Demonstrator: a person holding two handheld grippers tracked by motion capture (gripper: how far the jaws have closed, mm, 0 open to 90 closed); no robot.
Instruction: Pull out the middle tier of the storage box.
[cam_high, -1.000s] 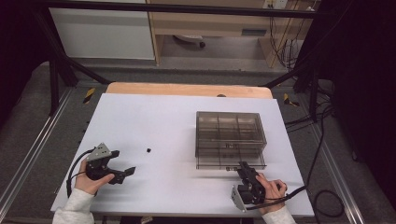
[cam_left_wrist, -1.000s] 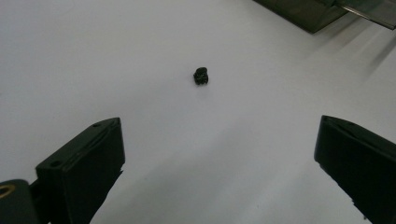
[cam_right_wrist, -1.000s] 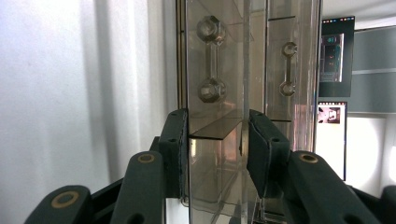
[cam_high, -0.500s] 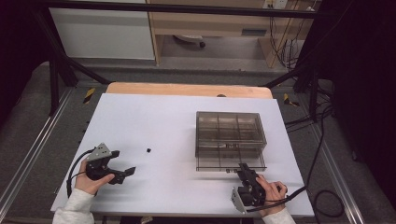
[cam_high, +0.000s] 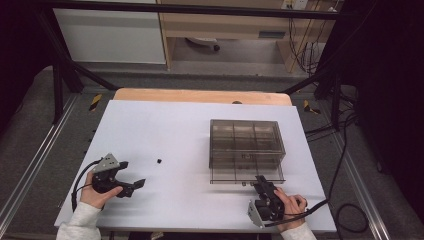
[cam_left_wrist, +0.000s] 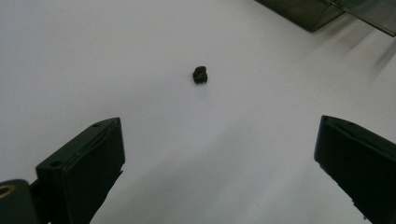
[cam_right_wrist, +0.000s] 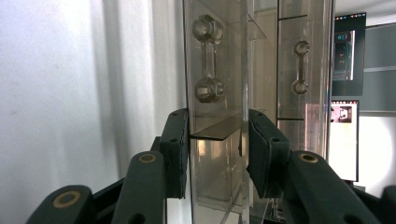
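Note:
A smoky clear drawer box (cam_high: 245, 142) stands on the white table (cam_high: 165, 125), right of centre. Its bottom drawer (cam_high: 247, 176) is pulled out toward me. My right gripper (cam_high: 261, 184) is at the drawer's front edge. In the right gripper view its jaws (cam_right_wrist: 217, 144) are shut on the drawer's clear front panel (cam_right_wrist: 215, 121), just below a clear handle (cam_right_wrist: 208, 60). A small black piece (cam_high: 159, 161) lies alone on the table. My left gripper (cam_high: 135, 182) rests low at the front left, pointing toward it; its jaws (cam_left_wrist: 219, 154) stand wide open and hold nothing, with the piece (cam_left_wrist: 200, 75) well ahead of them.
A wooden strip (cam_high: 200, 95) runs along the table's far edge. Cables trail off the right side (cam_high: 340, 165). The box corner (cam_left_wrist: 308, 11) shows at the top right of the left gripper view. A lit screen (cam_right_wrist: 344, 135) is visible beyond the drawer.

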